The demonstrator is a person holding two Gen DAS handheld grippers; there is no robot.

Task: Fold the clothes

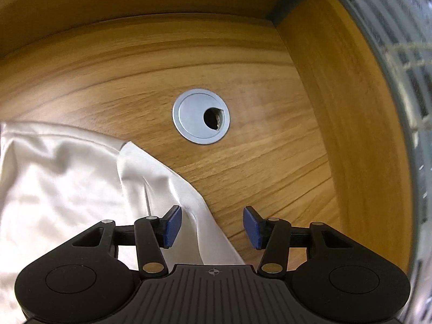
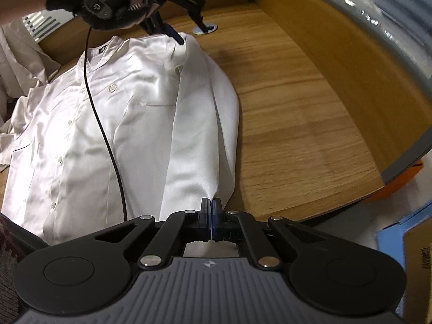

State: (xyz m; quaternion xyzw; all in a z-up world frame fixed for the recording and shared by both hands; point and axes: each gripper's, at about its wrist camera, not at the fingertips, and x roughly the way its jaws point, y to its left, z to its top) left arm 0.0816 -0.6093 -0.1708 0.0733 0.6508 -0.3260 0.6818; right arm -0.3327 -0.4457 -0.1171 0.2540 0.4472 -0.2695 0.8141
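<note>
At the bottom centre of the right wrist view, your right gripper is pinched tight on the cuff end of the long sleeve of the white satin button-front shirt. The blue pads meet with only thin cloth between them, so you have the sleeve by its very end, which is the place to steer it from when you carry it across the body.

From there the sleeve runs up the middle of the frame along the shirt's right-hand edge. It lies straight beside the body, touching it. The shirt itself is spread face up on the light wooden desk, buttons closed, collar toward the upper left, which suits folding the sleeve inward.

Farther up, at the top of that view, your gloved left hand holds the left gripper above the shoulder. Its jaws stand apart with nothing pressed between them. In the left wrist view the shoulder edge of the shirt runs between the blue pads at the lower centre, so a pinch there looks likely to anchor the top of the fold.

Beyond, a round grey metal cable grommet sits in the desk, clear of the cloth.
</note>
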